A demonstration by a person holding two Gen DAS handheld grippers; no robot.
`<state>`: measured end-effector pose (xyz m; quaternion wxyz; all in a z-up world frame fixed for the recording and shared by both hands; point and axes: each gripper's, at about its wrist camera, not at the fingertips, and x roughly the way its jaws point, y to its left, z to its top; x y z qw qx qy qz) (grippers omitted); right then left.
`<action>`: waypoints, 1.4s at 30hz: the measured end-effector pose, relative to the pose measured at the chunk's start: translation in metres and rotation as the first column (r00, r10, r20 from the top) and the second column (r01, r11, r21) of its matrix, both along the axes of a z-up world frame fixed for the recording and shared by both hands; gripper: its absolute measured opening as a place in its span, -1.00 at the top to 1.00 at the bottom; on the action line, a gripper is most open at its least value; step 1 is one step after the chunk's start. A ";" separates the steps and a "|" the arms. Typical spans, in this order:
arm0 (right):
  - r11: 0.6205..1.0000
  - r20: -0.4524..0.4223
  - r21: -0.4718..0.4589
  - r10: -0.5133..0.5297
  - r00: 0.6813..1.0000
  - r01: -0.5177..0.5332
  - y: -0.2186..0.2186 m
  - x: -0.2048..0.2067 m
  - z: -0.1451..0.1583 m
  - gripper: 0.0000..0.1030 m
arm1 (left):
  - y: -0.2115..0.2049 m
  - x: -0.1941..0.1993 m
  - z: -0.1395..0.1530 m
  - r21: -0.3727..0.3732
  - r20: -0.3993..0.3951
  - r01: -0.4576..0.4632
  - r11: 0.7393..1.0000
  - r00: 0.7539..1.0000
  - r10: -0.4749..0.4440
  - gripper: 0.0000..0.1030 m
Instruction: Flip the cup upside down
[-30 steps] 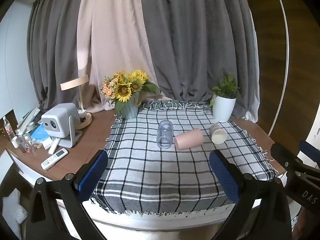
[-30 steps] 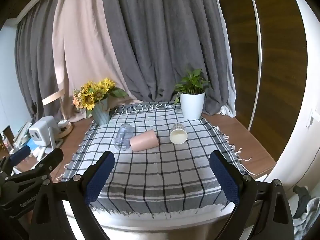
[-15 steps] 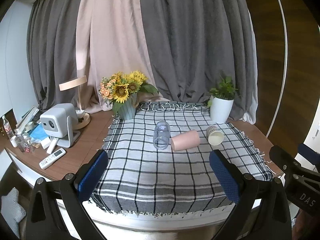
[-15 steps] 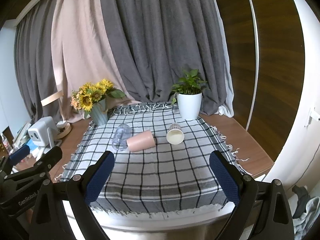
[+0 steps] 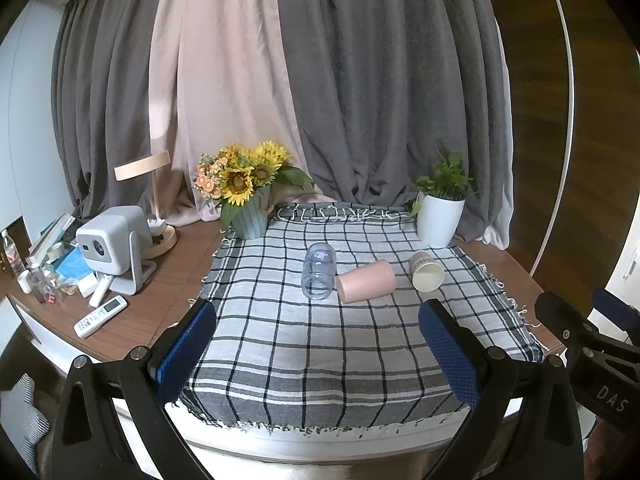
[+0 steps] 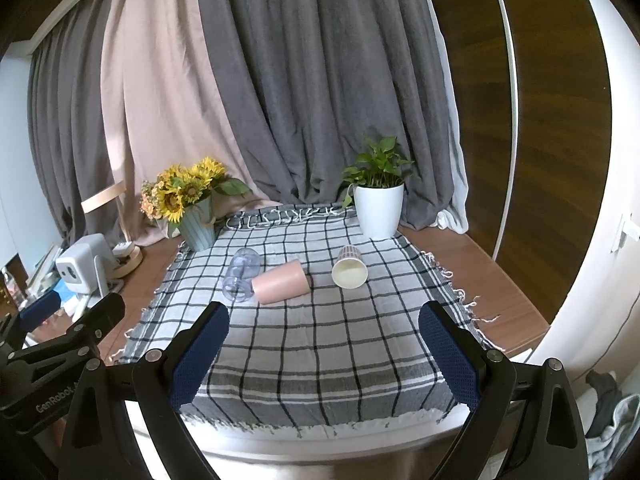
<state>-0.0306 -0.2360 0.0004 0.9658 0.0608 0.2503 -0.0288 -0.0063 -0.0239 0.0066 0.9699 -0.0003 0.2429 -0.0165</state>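
Observation:
Three cups lie on their sides on the checked cloth (image 5: 304,344): a clear plastic cup (image 5: 319,270), a pink cup (image 5: 366,281) and a patterned paper cup (image 5: 426,271) with its white mouth facing me. They also show in the right wrist view: the clear cup (image 6: 241,274), the pink cup (image 6: 281,281), the paper cup (image 6: 349,267). My left gripper (image 5: 318,354) is open and empty, well short of the cups near the table's front edge. My right gripper (image 6: 323,356) is open and empty, likewise back from them.
A sunflower vase (image 5: 249,196) stands at the cloth's back left, a white potted plant (image 5: 440,208) at the back right. A white projector (image 5: 114,246), a lamp (image 5: 148,196), a remote (image 5: 100,316) and small clutter sit on the wooden tabletop to the left. Curtains hang behind.
Both grippers have drawn back slightly from the table, so the cups look a little farther. Nothing on the table has moved.

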 end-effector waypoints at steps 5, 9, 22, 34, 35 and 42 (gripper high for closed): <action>1.000 0.000 0.002 0.000 1.000 0.000 0.000 0.001 0.000 -0.87 | 0.001 0.001 0.000 0.000 0.000 -0.002 1.000 1.000 0.002 -1.00; 1.000 -0.001 0.002 0.000 1.000 0.000 -0.001 0.002 -0.002 -0.87 | 0.001 0.003 0.001 0.000 0.002 -0.005 1.000 1.000 0.005 -1.00; 1.000 -0.005 0.002 0.000 1.000 0.000 -0.001 0.005 0.000 -0.87 | 0.007 0.007 -0.001 0.003 -0.002 -0.009 1.000 1.000 0.009 -1.00; 1.000 -0.004 0.013 0.001 1.000 -0.001 0.002 0.005 -0.003 -0.87 | 0.006 0.005 -0.003 -0.018 -0.007 -0.005 1.000 1.000 0.005 -1.00; 1.000 -0.004 0.013 0.001 1.000 -0.001 0.002 0.005 -0.002 -0.87 | 0.005 0.006 -0.003 -0.016 -0.005 -0.007 1.000 1.000 0.007 -1.00; 1.000 -0.006 0.014 0.004 1.000 -0.003 0.004 0.005 -0.004 -0.87 | 0.005 0.004 -0.002 -0.014 -0.004 -0.009 1.000 1.000 0.009 -1.00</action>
